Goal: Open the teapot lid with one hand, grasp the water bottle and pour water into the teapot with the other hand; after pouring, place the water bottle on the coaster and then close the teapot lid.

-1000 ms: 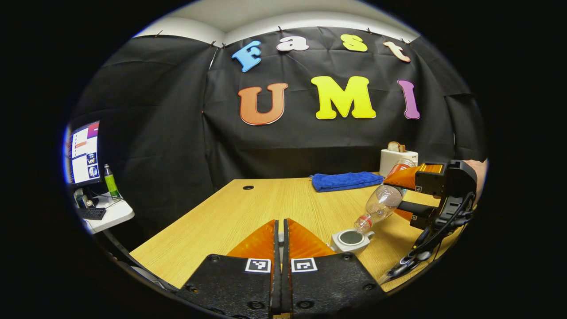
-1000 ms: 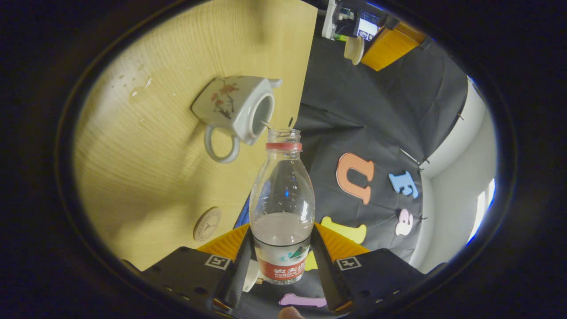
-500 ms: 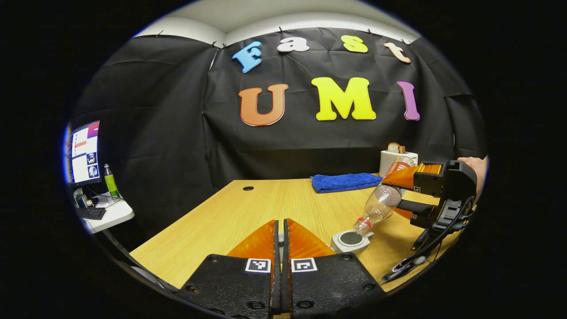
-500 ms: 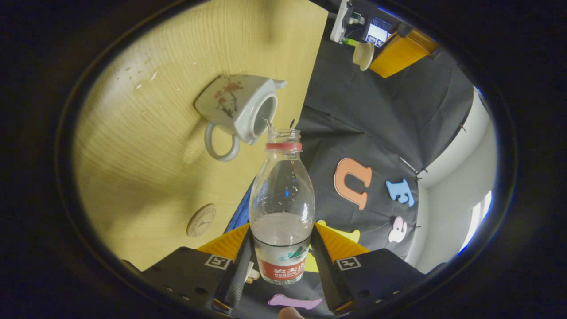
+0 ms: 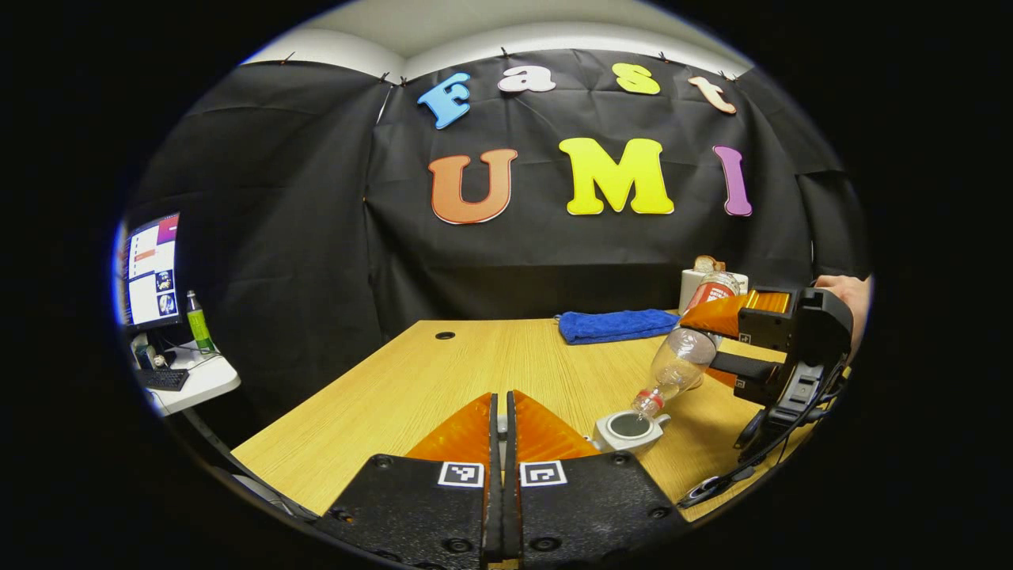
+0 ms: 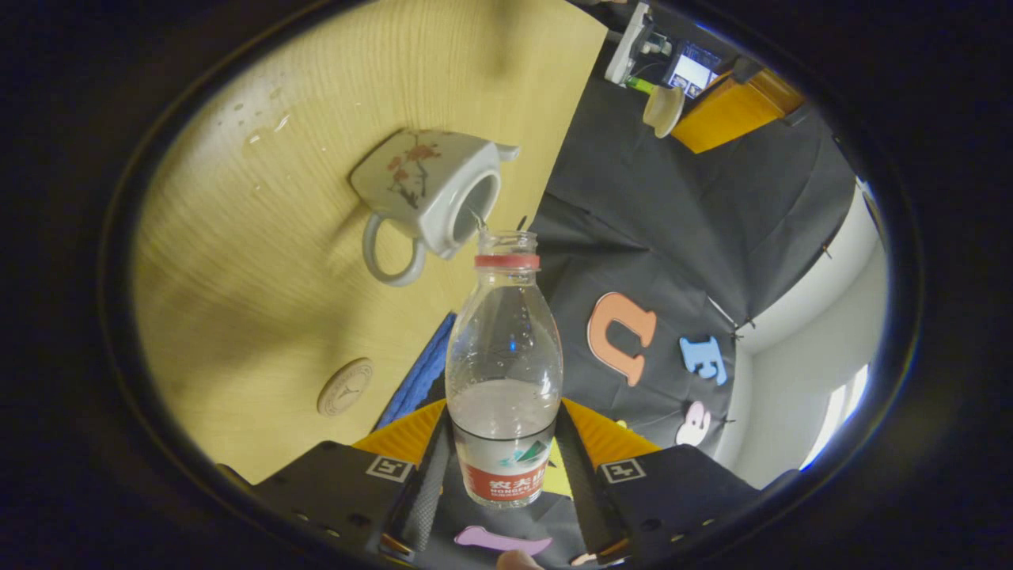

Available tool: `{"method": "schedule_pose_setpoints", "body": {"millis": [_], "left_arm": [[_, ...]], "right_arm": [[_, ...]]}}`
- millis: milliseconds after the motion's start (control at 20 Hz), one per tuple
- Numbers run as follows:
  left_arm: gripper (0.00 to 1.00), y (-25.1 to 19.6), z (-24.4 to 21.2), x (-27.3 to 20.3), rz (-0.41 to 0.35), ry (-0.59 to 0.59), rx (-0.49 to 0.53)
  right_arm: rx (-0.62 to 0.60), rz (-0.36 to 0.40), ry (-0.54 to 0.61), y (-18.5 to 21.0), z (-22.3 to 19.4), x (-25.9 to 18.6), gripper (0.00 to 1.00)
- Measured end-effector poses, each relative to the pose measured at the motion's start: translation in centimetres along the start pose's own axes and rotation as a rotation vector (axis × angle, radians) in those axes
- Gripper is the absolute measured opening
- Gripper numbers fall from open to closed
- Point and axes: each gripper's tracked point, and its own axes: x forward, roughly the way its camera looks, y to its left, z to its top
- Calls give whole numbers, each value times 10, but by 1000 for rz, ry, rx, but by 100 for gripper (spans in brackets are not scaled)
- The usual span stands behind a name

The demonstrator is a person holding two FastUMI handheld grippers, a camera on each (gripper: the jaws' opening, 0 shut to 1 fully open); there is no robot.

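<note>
The white teapot [image 5: 629, 430] with a flower print stands lidless on the wooden table [image 5: 411, 380]. In the right gripper view the teapot [image 6: 427, 190] has its mouth just under the bottle's neck. My right gripper [image 6: 504, 412] is shut on the clear water bottle [image 6: 504, 372], which is tilted neck-down, and a thin stream runs from it into the pot. The left gripper view has that right gripper [image 5: 708, 344] and the bottle [image 5: 677, 364] at the right. My left gripper [image 5: 500, 404] is shut on the teapot lid [image 6: 663, 111], held off to the side. A round coaster [image 6: 345, 387] lies near the teapot.
A blue towel [image 5: 617, 323] lies at the table's far edge, beside a white toaster [image 5: 708, 277] with bread in it. Water drops [image 6: 265, 134] dot the table beyond the teapot. A side desk with a monitor [image 5: 150, 273] stands to the left.
The right gripper has tipped the bottle a little steeper over the teapot's mouth and rolled slightly. The left gripper has stayed still with the lid.
</note>
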Motion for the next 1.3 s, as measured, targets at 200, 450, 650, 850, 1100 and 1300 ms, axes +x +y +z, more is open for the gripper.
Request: {"method": "schedule_pose_setpoints", "body": {"millis": [200, 450, 650, 850, 1100, 1300], "left_arm": [[3, 1, -2, 1, 3, 7, 1], [3, -1, -1, 0, -3, 5, -4], [3, 2, -4, 2, 1, 15, -10], [3, 2, -3, 0, -2, 13, -14], [3, 0, -2, 0, -5, 13, -5], [3, 3, -2, 0, 1, 14, -4]], "right_arm": [[-25, -6, -3, -5, 0, -1, 71], [-50, -17, -7, -9, 0, -1, 71], [-63, -20, -6, -11, 1, -3, 70], [-68, -19, -4, -11, 1, -3, 70], [-61, -23, -5, -11, 2, -3, 71], [-34, -35, -11, -13, 2, -4, 71]]}}
